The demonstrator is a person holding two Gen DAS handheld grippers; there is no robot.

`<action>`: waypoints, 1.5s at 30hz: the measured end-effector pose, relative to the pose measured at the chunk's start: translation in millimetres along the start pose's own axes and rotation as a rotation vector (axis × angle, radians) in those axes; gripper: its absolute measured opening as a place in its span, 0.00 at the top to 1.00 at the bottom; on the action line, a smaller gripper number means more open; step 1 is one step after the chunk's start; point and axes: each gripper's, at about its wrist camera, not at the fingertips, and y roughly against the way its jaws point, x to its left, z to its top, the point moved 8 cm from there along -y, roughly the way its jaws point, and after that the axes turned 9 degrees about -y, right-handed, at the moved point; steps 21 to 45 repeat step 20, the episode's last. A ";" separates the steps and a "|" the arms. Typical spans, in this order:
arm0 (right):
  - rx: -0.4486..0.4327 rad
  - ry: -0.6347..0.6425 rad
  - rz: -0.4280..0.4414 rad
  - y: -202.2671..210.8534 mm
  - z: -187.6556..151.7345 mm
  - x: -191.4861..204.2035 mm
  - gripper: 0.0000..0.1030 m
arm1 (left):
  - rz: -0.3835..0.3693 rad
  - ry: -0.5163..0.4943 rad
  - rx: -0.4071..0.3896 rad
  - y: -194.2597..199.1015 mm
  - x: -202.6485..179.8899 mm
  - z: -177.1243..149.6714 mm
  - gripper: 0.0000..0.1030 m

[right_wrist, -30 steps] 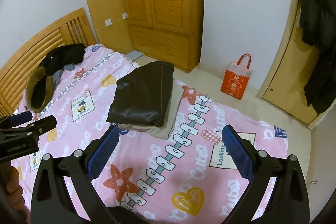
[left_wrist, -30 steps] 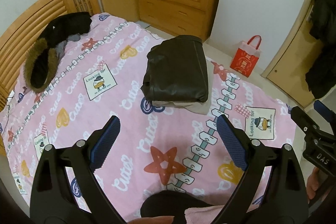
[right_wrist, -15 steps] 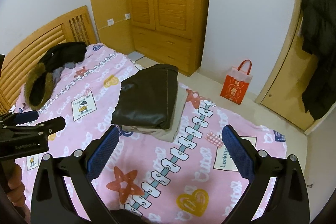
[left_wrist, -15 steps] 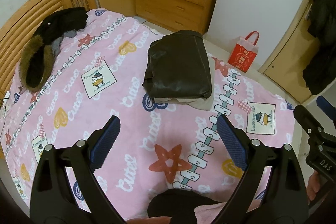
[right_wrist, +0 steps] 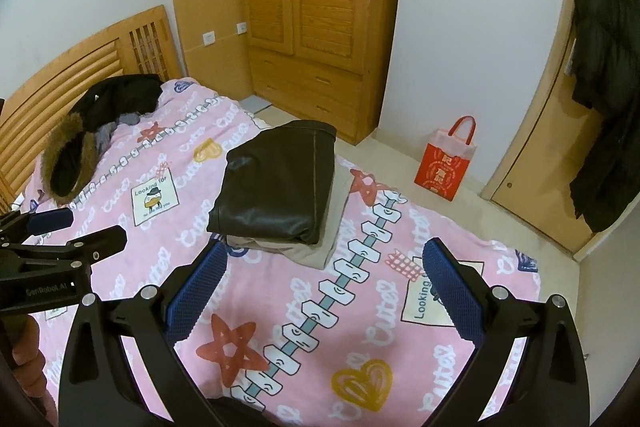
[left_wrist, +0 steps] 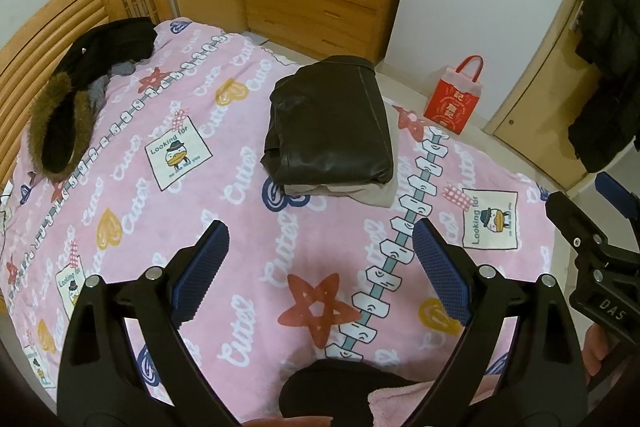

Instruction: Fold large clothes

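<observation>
Nearest to me, the left tongs (left_wrist: 320, 259) hang spread wide and empty over the near edge of the bed (left_wrist: 248, 259), blue pads apart. The right tongs (right_wrist: 324, 283) are likewise spread and hold nothing. The left wrist view alone shows a dark garment (left_wrist: 340, 395) and a bit of pink fleece (left_wrist: 404, 407) at the very bottom, between the fingers. Each view catches the other tool at its edge: the right one at the right border, the left one at the left border with a hand (right_wrist: 28, 359) gripping its handle.

Farther out, on the pink patterned bedspread (right_wrist: 304, 291), sits the folded dark leather jacket (left_wrist: 332, 123), stacked squarely on a folded beige garment (left_wrist: 360, 193), well apart from both tongs. Toward the slatted wooden headboard (left_wrist: 60, 27) lies an unfolded black coat with a fur-trimmed hood (left_wrist: 68, 115).

Beyond the bed stand a wooden wardrobe (right_wrist: 316, 7), a red gift bag (right_wrist: 444, 163) on the floor, and a black coat hanging by the door (right_wrist: 604, 99).
</observation>
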 end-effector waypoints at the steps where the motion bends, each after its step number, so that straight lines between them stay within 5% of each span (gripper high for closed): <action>1: 0.001 0.001 0.000 -0.5 0.0 -0.5 0.08 | 0.003 0.001 -0.002 0.4 -0.5 -0.6 0.12; 45: 0.024 -0.015 -0.005 -8.0 -4.1 -10.9 0.08 | -0.016 -0.022 0.006 3.8 -10.2 1.2 0.12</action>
